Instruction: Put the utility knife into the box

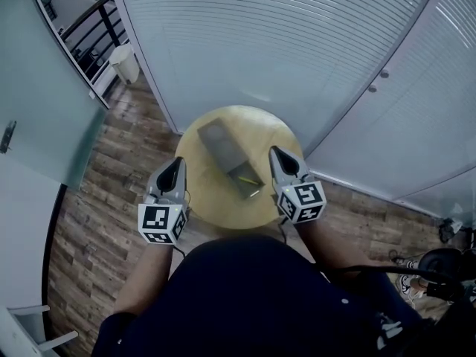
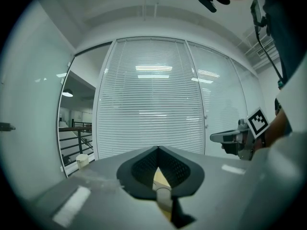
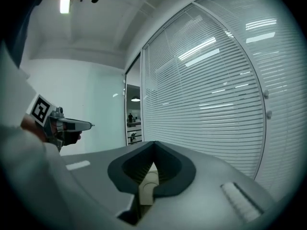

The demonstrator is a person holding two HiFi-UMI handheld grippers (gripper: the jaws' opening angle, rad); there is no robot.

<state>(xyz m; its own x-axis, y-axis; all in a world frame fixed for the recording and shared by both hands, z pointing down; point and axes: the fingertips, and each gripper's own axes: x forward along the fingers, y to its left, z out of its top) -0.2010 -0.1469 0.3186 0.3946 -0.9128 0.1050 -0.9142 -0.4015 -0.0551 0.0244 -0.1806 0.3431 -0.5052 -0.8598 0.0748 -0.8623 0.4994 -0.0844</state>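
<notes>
Since the knife appears to lie inside the box on the worktop, left tongs and right tongs hover clear, both pressed together, empty.

A round wooden counter stands on a plank floor beside white slatted blinds, with a white bin near a dark railing.
</notes>
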